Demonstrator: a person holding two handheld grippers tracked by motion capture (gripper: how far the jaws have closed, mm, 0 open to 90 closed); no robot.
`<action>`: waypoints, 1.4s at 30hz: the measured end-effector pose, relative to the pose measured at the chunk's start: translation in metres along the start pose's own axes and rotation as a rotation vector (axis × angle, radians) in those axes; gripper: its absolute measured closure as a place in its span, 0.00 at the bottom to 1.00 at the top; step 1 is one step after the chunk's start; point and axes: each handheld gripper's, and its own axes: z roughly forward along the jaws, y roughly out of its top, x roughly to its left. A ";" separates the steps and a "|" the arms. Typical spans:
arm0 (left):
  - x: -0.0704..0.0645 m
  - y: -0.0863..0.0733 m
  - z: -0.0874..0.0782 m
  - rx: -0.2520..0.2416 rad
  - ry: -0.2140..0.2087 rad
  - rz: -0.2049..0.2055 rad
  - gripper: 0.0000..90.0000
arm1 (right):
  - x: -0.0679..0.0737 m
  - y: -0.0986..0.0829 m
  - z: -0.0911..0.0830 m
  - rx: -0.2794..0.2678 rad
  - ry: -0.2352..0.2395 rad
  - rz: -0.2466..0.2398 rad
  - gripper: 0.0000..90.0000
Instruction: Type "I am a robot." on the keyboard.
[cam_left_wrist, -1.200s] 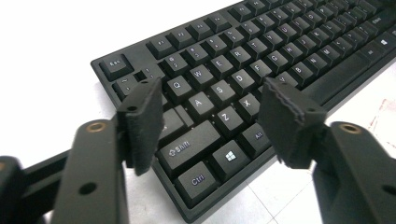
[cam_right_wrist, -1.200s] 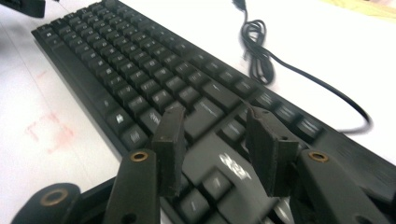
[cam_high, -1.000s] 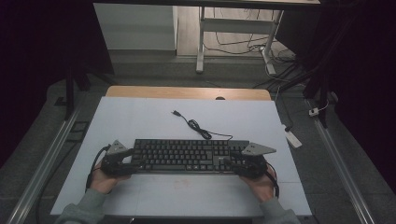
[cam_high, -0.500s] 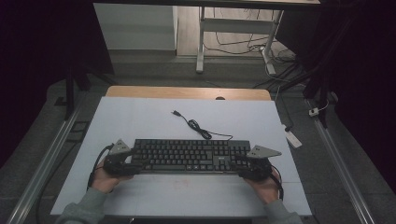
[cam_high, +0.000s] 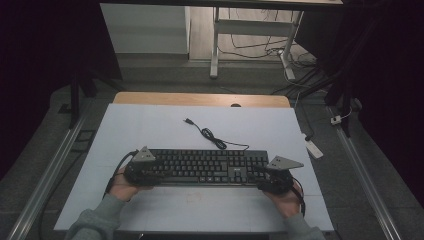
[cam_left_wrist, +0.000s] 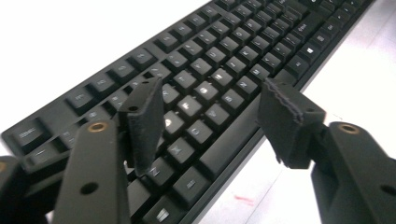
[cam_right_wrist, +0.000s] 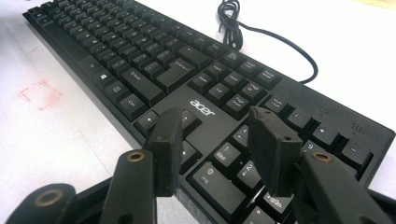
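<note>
— Where's the keyboard (cam_high: 200, 166)?
— Mid-bench, cable (cam_high: 212, 136) behind it. Your left gripper (cam_left_wrist: 210, 116) gapes wide over its left end; your right gripper (cam_right_wrist: 219, 149) is narrower, over its right end.
— Advice?
— Grip both ends evenly; keep it level.

On the flat black plastic keyboard (cam_right_wrist: 201, 88), the white word "acer" stands on the bare patch above the arrow keys. Nearby keycaps read "Ctrl", "Page Up", "Page Down", "Num Lock", and the number pad shows "1", "2" and "Ins". The other key legends are too blurred to make out.
</note>
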 end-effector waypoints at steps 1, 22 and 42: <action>-0.001 0.001 0.002 0.005 -0.005 0.001 0.51 | 0.000 0.000 0.000 -0.001 0.001 0.000 0.62; -0.015 0.005 0.023 0.061 -0.088 0.073 0.99 | -0.001 -0.003 0.002 0.026 -0.010 -0.006 0.61; -0.022 0.005 0.042 0.112 -0.086 0.098 0.99 | -0.001 -0.004 0.002 0.028 -0.012 -0.005 0.61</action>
